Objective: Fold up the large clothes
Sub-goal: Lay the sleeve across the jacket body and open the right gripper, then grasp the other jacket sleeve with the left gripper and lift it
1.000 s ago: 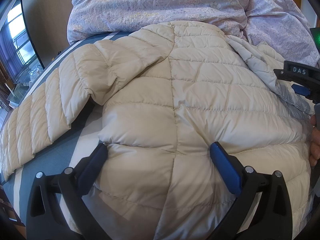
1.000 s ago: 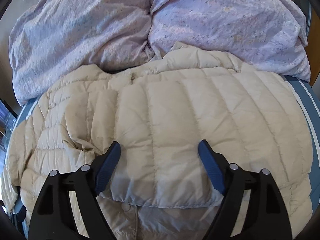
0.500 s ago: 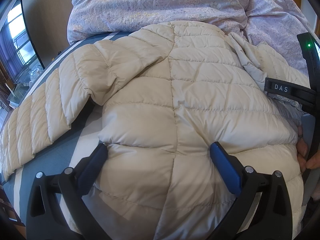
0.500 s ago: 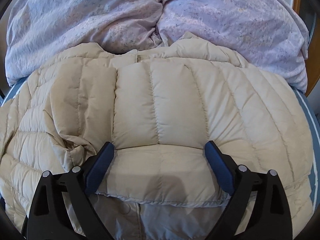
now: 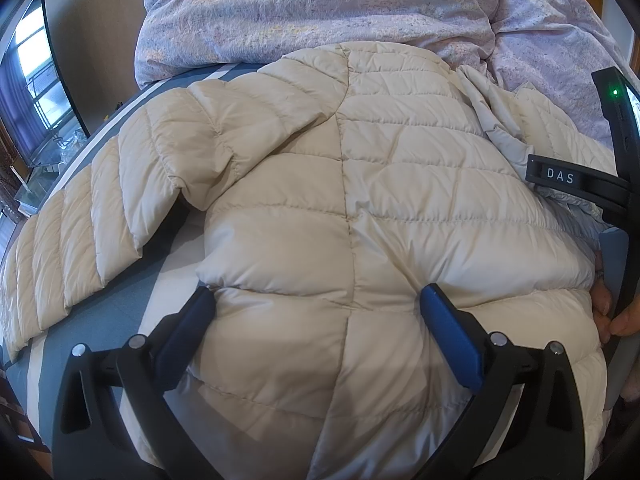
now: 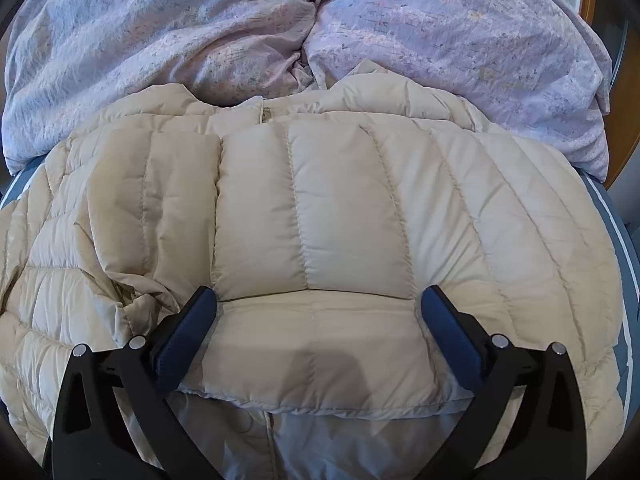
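Two grippers bear down on a cream quilted puffer jacket (image 5: 360,208) spread over a bed. In the left wrist view, the left gripper (image 5: 318,308) has its blue pads (image 5: 448,336) spread wide apart, both pressed into the puffy fabric near the jacket's lower part, with a bulge of padding between them but no pinch on it. A vertical seam of the jacket runs up from between the pads. One sleeve (image 5: 92,236) stretches away to the left across the blue-and-white striped bedsheet (image 5: 100,320).

In the right wrist view, the right gripper (image 6: 318,308) has just been opening and its pads (image 6: 450,336) now stand at their widest, one on each side of a folded-over panel of the jacket (image 6: 312,208); the panel lies flat between them, unclamped. Below that panel's edge the pale grey lining (image 6: 328,440) shows.

At the right edge of the left wrist view, the black body of the right gripper appears with a person's fingers (image 5: 608,316) around its handle, just beside the jacket. Beyond the jacket's collar end lies a crumpled lilac patterned duvet (image 6: 200,40), touching it. Far left, a window (image 5: 28,92) lets in daylight.
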A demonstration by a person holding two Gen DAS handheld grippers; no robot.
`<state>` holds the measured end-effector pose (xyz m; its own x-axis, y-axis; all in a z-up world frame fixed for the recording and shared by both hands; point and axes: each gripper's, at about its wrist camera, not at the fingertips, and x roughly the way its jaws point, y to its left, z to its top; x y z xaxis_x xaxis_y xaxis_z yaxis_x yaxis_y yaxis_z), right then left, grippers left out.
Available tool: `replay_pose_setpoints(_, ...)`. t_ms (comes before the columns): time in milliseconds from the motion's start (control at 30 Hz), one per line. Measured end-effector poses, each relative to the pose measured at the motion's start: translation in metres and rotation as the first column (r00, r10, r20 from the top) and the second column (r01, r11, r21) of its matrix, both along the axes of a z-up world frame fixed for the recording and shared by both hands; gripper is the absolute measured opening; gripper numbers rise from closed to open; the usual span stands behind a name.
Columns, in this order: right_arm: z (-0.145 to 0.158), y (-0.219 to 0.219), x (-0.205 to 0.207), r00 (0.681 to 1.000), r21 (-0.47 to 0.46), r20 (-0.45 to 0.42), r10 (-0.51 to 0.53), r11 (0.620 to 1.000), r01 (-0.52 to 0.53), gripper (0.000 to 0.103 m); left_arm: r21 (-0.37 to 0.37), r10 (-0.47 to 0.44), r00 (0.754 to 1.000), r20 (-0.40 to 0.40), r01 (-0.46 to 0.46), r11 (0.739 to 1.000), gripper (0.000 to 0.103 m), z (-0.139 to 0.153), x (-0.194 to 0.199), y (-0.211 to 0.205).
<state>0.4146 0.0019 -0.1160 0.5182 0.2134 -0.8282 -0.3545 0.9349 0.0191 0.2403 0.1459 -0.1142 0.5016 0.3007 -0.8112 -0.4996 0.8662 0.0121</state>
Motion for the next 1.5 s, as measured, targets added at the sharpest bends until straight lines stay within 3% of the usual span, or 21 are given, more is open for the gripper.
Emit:
replay_pose_setpoints(400, 0.0, 0.0, -0.001, 1.0, 0.007, -0.005, -0.004, 1.0, 0.004, 0.102, -0.013, 0.002, 1.0, 0.004, -0.002, 1.0, 0.101, 0.005, -0.008, 0.005)
replay_pose_setpoints(500, 0.0, 0.0, 0.0, 1.0, 0.009, -0.006, -0.005, 1.0, 0.005, 0.102, -0.021, 0.04, 0.998, 0.05, -0.039, 0.999, 0.101, 0.018, -0.027, 0.017)
replay_pose_setpoints(767, 0.0, 0.0, 0.0, 1.0, 0.013, -0.008, -0.01, 1.0, 0.011, 0.102, 0.072, 0.166, 0.982, 0.088, -0.173, 0.982, 0.101, 0.052, -0.084, 0.061)
replay_pose_setpoints(867, 0.0, 0.0, -0.001, 1.0, 0.014, -0.008, -0.012, 1.0, 0.013, 0.102, 0.111, 0.221, 0.973, 0.073, -0.228, 0.967, 0.101, 0.054, -0.104, 0.077)
replay_pose_setpoints(1100, 0.001, -0.001, -0.001, 1.0, 0.014, -0.008, -0.014, 1.0, 0.014, 0.102, 0.122, 0.325, 0.944, 0.05, -0.329, 0.936, 0.101, 0.044, -0.152, 0.113)
replay_pose_setpoints(1333, 0.001, -0.001, -0.001, 1.0, 0.015, -0.008, -0.016, 1.0, 0.016, 0.102, 0.055, 0.446, 0.893, 0.051, -0.449, 0.892, 0.1, 0.031, -0.201, 0.156)
replay_pose_setpoints(1433, 0.001, -0.001, -0.001, 1.0, 0.015, -0.009, -0.017, 1.0, 0.017, 0.102, -0.027, 0.493, 0.868, 0.058, -0.492, 0.87, 0.092, 0.025, -0.219, 0.174)
replay_pose_setpoints(1500, 0.001, -0.001, -0.001, 1.0, 0.015, -0.009, -0.017, 1.0, 0.017, 0.102, -0.099, 0.52, 0.852, 0.057, -0.514, 0.852, 0.081, 0.019, -0.228, 0.186)
